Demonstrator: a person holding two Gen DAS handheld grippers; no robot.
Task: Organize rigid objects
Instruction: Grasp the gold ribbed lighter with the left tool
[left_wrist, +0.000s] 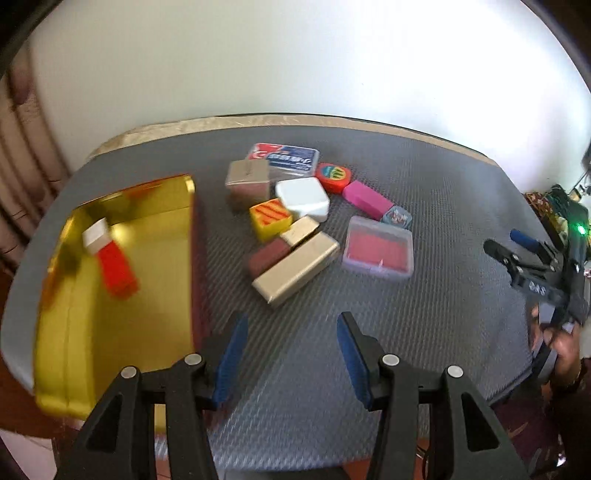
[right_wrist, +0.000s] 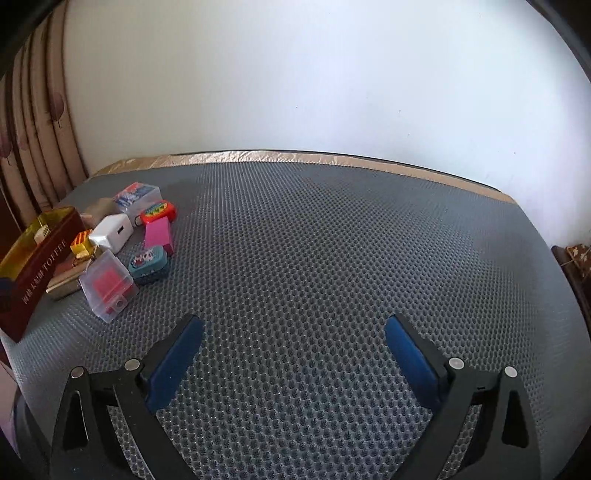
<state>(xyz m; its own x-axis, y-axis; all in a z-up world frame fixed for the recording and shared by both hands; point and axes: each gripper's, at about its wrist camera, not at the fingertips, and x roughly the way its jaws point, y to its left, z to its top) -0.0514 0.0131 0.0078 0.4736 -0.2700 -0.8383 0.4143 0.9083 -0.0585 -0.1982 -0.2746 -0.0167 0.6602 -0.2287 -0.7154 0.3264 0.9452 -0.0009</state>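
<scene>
White wall behind, curtain at the left, table (right_wrist: 332, 258) covered with a grey dimpled mat. Gold-lined toffee box (left_wrist: 110, 295) sits at the table's left edge, maroon outside; one red-and-white block (left_wrist: 110, 258) already lies inside it. The rest is a loose pile near the table's far-left area, just beside the box: beige metal case (left_wrist: 295, 275), yellow striped block (left_wrist: 269, 219), white charger (left_wrist: 303, 197), silver tin (left_wrist: 248, 179), blue-red card box (left_wrist: 284, 155), red round tape (left_wrist: 333, 176), pink block (left_wrist: 367, 199), small teal tin (right_wrist: 149, 264), clear case with red insert (left_wrist: 378, 249). Several touch or overlap, so singles aren't all free. Left tool (left_wrist: 291, 325) is roughly half open, empty, hovering over bare mat near the table's front edge, between box and pile. Right tool (right_wrist: 293, 328) is spread wide, empty, over bare mat well clear of the pile; from the left wrist view it sits at the table's right edge. Judgement: between picks, one item binned, most of the job left. Next move likely a reach to an outlying item: the clear case or beige case looks easiest. The beige case leans on a brown block (left_wrist: 267, 256), so grip across its narrow sides and lift straight to avoid dragging neighbours.
</scene>
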